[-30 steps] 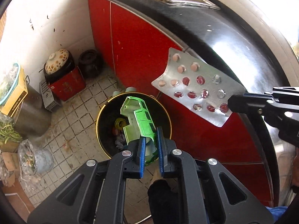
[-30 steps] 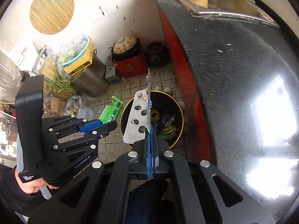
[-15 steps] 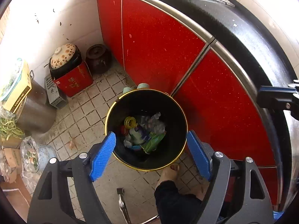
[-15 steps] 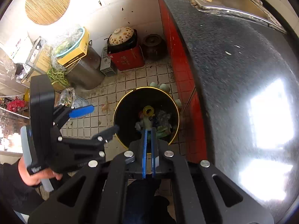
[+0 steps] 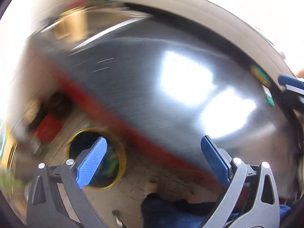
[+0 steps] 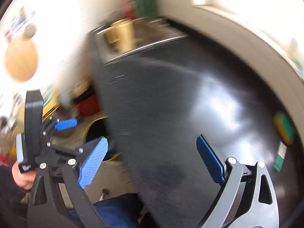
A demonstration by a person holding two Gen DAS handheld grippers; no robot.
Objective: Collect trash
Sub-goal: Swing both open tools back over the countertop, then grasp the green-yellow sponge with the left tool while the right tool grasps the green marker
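Both views are motion-blurred. My left gripper (image 5: 153,161) is open and empty, above the edge of the black counter (image 5: 152,87). The black bin with a gold rim (image 5: 121,152) stands on the floor at lower left, with green trash inside it. My right gripper (image 6: 152,161) is open and empty over the counter (image 6: 161,114). A yellow and green item (image 6: 284,131) and a green and white item (image 6: 280,158) lie on the counter at far right. Both show in the left wrist view too, the first (image 5: 261,76) above the second (image 5: 268,96). The left gripper (image 6: 65,124) shows at left in the right wrist view.
A sink (image 6: 144,36) with a tan jug (image 6: 119,34) sits at the counter's far end. Red cabinet fronts (image 5: 121,131) run below the counter. A red box and dark pots (image 5: 49,121) stand on the tiled floor by the wall.
Both grippers let go of the green tray and the blister pack over the bin. Both have since swung up and right toward the counter, and the right jaws have opened wide.
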